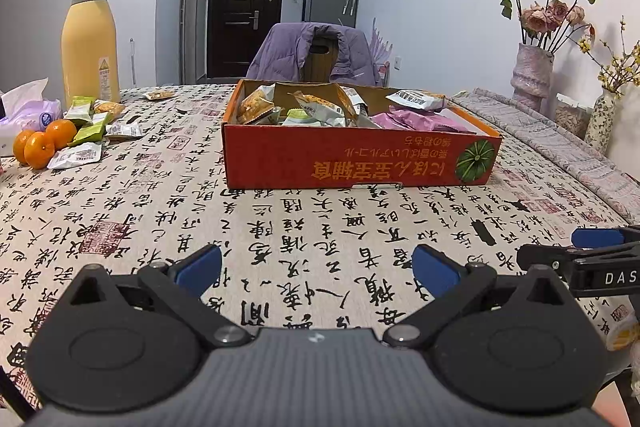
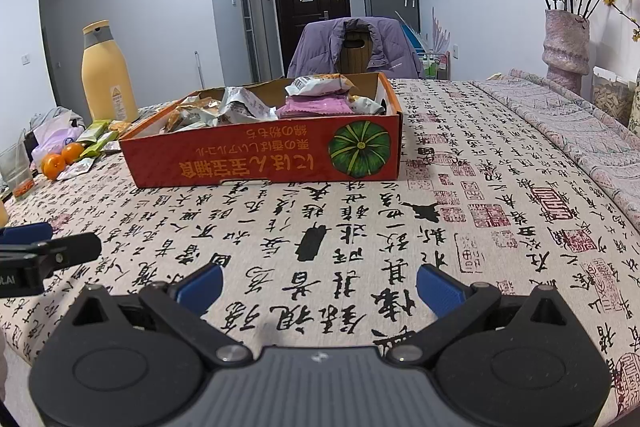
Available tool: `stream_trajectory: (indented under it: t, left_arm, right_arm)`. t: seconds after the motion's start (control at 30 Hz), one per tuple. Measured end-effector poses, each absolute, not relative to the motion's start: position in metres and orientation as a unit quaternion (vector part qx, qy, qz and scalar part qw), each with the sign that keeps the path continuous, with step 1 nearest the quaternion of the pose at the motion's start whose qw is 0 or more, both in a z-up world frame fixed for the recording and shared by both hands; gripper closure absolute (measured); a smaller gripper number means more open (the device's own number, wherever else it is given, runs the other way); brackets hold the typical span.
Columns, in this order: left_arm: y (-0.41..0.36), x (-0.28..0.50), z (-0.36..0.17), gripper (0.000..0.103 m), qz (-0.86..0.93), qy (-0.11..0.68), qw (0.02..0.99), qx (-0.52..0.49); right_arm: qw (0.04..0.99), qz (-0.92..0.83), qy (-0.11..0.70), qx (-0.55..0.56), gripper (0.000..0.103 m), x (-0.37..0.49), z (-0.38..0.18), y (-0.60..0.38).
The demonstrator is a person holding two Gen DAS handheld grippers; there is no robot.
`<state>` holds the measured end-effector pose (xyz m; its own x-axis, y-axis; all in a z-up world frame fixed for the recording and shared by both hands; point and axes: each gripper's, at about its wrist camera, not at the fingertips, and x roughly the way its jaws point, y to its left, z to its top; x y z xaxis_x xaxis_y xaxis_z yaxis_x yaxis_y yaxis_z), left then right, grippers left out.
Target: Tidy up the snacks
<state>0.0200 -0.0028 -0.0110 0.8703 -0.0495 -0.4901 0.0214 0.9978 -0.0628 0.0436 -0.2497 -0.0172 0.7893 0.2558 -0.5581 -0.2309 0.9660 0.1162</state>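
Worktop: covered by a cloth printed with black calligraphy and red seals; it carries everything below.
Red cardboard box: open-topped, with a green pumpkin picture and upside-down orange lettering on the near wall; it stands in the middle of the worktop, well ahead of both tongs, straight ahead of the left pair and ahead-left of the right pair.
Snacks in the box: pink, white and orange packets heaped inside, some rising above the rim.
Yellow bottle: tall, grey-collared, upright at the far left, behind the loose packets.
Loose snack packets: green and white packets lying on the cloth left of the box, well apart from both tongs, just beside the tangerines.
Tangerines: three, clustered at the left edge, touching one another.
Left tongs: spread wide, blue pads far apart, nothing between them, low over bare cloth in front of the box.
Right tongs: likewise wide open and holding nothing, over bare cloth, the box further off and to their left.
Side by side: each pair shows at the edge of the other's view, the right tongs at the right margin of the left view.
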Motion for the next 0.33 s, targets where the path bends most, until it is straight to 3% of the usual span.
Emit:
stream_trajectory:
  t: [0.33]
  left_arm:
    - [-0.0018,0.0158,-0.0083,0.0,-0.025,0.246,0.969,-0.031]
  right_arm:
    - [0.945,0.129,0.299,0.021,0.0,0.0437,-0.0179,-0.2494]
